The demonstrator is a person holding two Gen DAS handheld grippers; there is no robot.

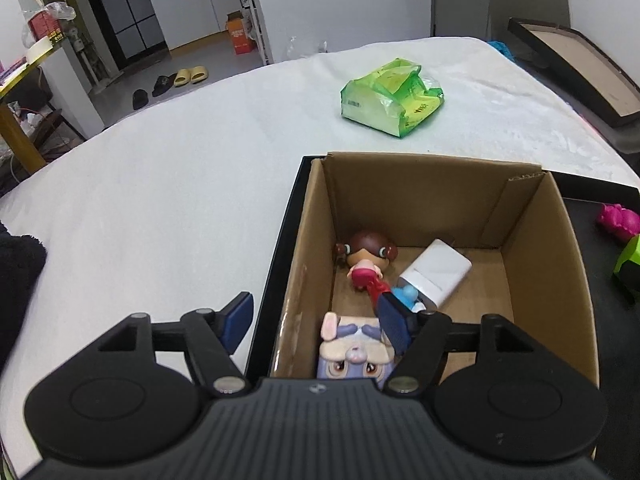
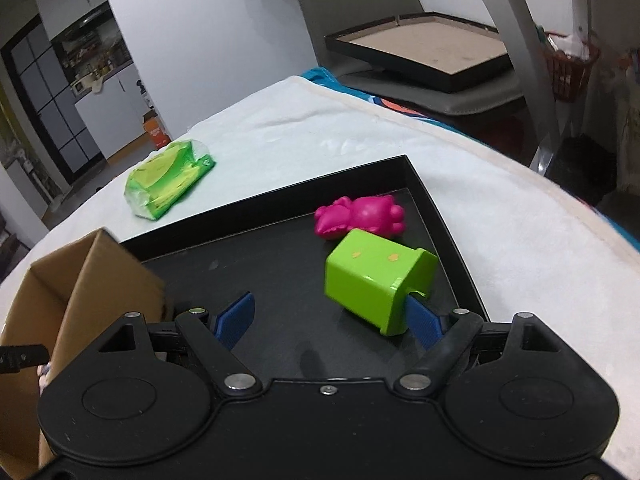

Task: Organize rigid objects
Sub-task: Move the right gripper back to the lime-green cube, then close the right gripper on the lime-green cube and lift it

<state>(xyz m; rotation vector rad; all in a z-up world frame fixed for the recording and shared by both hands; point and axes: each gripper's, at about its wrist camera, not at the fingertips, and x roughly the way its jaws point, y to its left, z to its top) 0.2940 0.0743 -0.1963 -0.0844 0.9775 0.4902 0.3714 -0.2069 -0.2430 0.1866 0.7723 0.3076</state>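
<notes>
Two tools are at work over a black tray that sits on a white-covered counter. In the left wrist view, the left tool hangs with its blue pads spread wide and nothing pinched; one pad is outside the near left wall of a cardboard box, the other is inside it. The box fills the lower right of that frame and stands in the tray. On its floor lie a brown-haired doll toward the far left corner, a white block to its right, a small blue toy just beside the block, and a grey bunny-faced toy nearest the camera, between the spread pads.

In the right wrist view, the right tool is also spread and grips nothing. A green cube-shaped toy lies tipped on the tray at centre right, its near end against the right pad; whether they touch I cannot tell. A pink toy lies just behind the cube. A green plastic packet rests on the counter at upper left.
</notes>
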